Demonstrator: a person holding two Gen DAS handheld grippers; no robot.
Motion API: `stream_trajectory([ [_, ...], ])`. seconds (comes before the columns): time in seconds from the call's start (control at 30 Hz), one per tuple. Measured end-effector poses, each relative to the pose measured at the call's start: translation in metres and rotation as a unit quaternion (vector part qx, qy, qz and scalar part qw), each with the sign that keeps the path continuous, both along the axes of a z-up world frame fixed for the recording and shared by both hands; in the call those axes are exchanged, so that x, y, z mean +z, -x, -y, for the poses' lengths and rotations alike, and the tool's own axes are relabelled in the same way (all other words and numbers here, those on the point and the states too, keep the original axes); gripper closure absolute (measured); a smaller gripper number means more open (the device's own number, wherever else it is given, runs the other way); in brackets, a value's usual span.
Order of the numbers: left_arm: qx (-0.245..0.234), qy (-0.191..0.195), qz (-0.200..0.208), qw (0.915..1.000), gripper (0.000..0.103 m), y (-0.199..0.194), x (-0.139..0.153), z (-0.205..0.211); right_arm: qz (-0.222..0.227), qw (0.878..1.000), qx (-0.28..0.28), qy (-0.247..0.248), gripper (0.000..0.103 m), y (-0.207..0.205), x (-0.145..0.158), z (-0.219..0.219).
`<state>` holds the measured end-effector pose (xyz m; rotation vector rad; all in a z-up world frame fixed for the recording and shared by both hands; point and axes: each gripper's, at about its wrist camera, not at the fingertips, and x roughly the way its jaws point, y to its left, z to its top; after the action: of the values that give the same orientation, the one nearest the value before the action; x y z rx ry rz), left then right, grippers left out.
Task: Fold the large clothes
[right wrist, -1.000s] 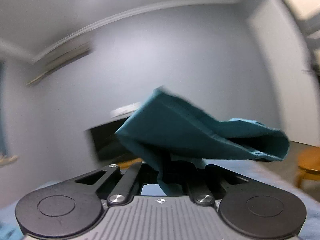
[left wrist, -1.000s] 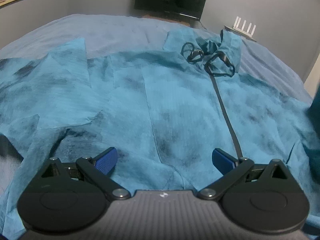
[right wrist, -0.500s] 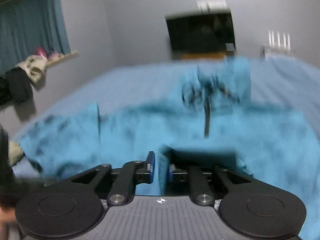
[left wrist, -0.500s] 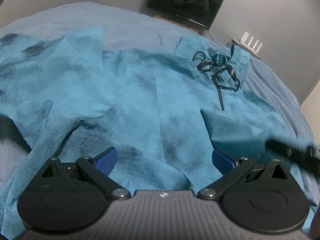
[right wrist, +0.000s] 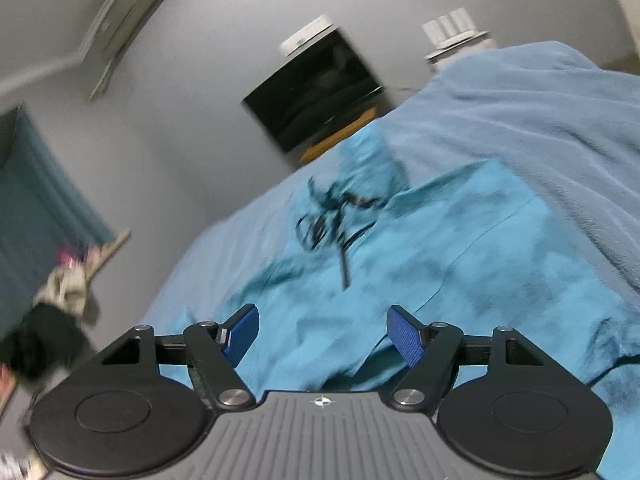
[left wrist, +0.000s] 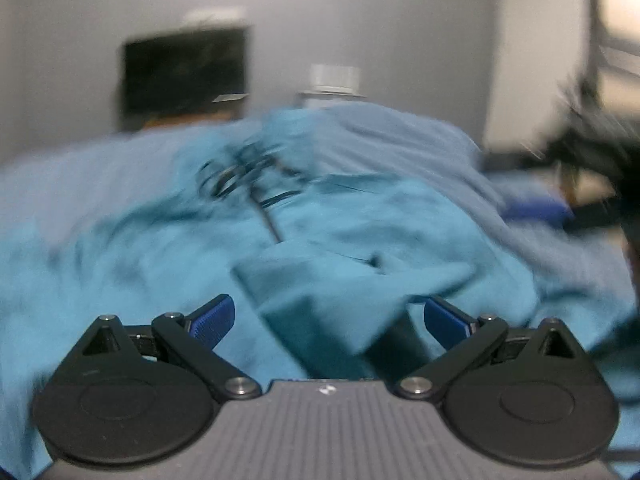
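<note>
Now your right gripper (right wrist: 322, 334) is opening off the folded-in flap (left wrist: 340, 280), left gripper (left wrist: 326, 320) wide and empty, so next grab the garment (right wrist: 420, 264) again.

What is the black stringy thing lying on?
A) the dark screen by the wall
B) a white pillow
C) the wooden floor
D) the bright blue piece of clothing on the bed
D: the black cord lies looped on the bright blue garment spread over the bed, in front of the dark screen.
</note>
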<state>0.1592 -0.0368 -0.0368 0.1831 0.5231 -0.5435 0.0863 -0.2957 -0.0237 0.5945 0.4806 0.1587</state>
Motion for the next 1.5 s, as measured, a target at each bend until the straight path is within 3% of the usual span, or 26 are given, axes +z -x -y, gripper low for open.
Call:
stream_trajectory([
  [0.07,-0.037,-0.066,0.034,0.9965,0.0,0.008,-0.006,0.03,0.003,1.0,-0.018,-0.001,0.029,-0.005,-0.008,0.008],
  [0.13,-0.05,-0.13,0.074,0.9875,0.0,0.013,-0.016,0.055,0.001,1.0,-0.026,-0.008,0.029,-0.006,-0.015,0.015],
  [0.17,-0.047,-0.153,0.095,0.9825,0.006,0.014,-0.021,0.064,-0.002,1.0,-0.028,-0.013,0.029,-0.01,-0.023,0.017],
  [0.23,-0.033,-0.178,0.127,0.9752,0.039,0.01,-0.026,0.075,-0.012,0.999,-0.031,-0.022,0.029,-0.014,-0.033,0.022],
  [0.27,-0.016,-0.174,0.118,0.9775,0.074,0.004,-0.026,0.074,-0.016,0.999,-0.031,-0.023,0.029,-0.016,-0.038,0.024],
  [0.3,0.007,-0.154,0.097,0.9834,0.091,-0.005,-0.024,0.068,-0.022,0.999,-0.033,-0.022,0.029,-0.017,-0.041,0.026],
  [0.37,0.063,-0.083,0.055,0.993,0.094,-0.022,-0.017,0.041,-0.037,0.998,-0.043,-0.019,0.03,-0.02,-0.046,0.029],
  [0.43,0.14,-0.019,0.015,0.9899,0.094,-0.036,-0.012,0.002,-0.047,0.997,-0.053,-0.016,0.03,-0.023,-0.05,0.032],
  [0.5,0.215,0.053,-0.045,0.9742,0.094,-0.049,-0.013,-0.043,-0.054,0.997,-0.055,-0.018,0.03,-0.025,-0.053,0.033],
  [0.57,0.276,0.165,-0.142,0.9362,0.094,-0.06,-0.03,-0.095,-0.057,0.997,-0.052,-0.015,0.03,-0.027,-0.055,0.031],
  [0.6,0.298,0.203,-0.179,0.9154,0.094,-0.063,-0.039,-0.112,-0.057,0.997,-0.05,-0.012,0.03,-0.027,-0.054,0.029],
  [0.63,0.318,0.226,-0.206,0.8975,0.094,-0.064,-0.048,-0.125,-0.057,0.997,-0.046,-0.006,0.03,-0.028,-0.054,0.026],
  [0.67,0.331,0.232,-0.218,0.8886,0.093,-0.065,-0.054,-0.13,-0.058,0.997,-0.044,0.0,0.03,-0.029,-0.053,0.024],
  [0.73,0.331,0.22,-0.218,0.8913,0.088,-0.069,-0.055,-0.127,-0.06,0.997,-0.04,0.006,0.03,-0.029,-0.053,0.021],
  [0.8,0.317,0.197,-0.204,0.9049,0.074,-0.07,-0.052,-0.117,-0.064,0.997,-0.038,0.011,0.03,-0.031,-0.053,0.019],
  [0.87,0.31,0.182,-0.196,0.9125,0.063,-0.072,-0.052,-0.111,-0.069,0.997,-0.037,0.013,0.03,-0.032,-0.054,0.019],
  [0.93,0.312,0.193,-0.201,0.9082,0.06,-0.079,-0.055,-0.114,-0.074,0.996,-0.039,0.012,0.03,-0.033,-0.055,0.019],
  [1.13,0.353,0.247,-0.183,0.8835,0.06,-0.084,-0.059,-0.142,-0.087,0.995,-0.038,0.018,0.03,-0.04,-0.06,0.017],
  [1.2,0.364,0.238,-0.179,0.8827,0.06,-0.084,-0.059,-0.144,-0.091,0.995,-0.039,0.029,0.03,-0.043,-0.062,0.015],
  [1.33,0.359,0.165,-0.146,0.9069,0.058,-0.087,-0.045,-0.132,-0.104,0.991,-0.051,0.063,0.03,-0.05,-0.067,0.016],
  [1.43,0.348,0.129,-0.121,0.9206,0.049,-0.084,-0.031,-0.13,-0.106,0.991,-0.055,0.057,0.03,-0.051,-0.07,0.019],
  [1.5,0.343,0.101,-0.087,0.9298,0.034,-0.08,-0.018,-0.131,-0.097,0.992,-0.052,0.064,0.029,-0.048,-0.068,0.017],
])
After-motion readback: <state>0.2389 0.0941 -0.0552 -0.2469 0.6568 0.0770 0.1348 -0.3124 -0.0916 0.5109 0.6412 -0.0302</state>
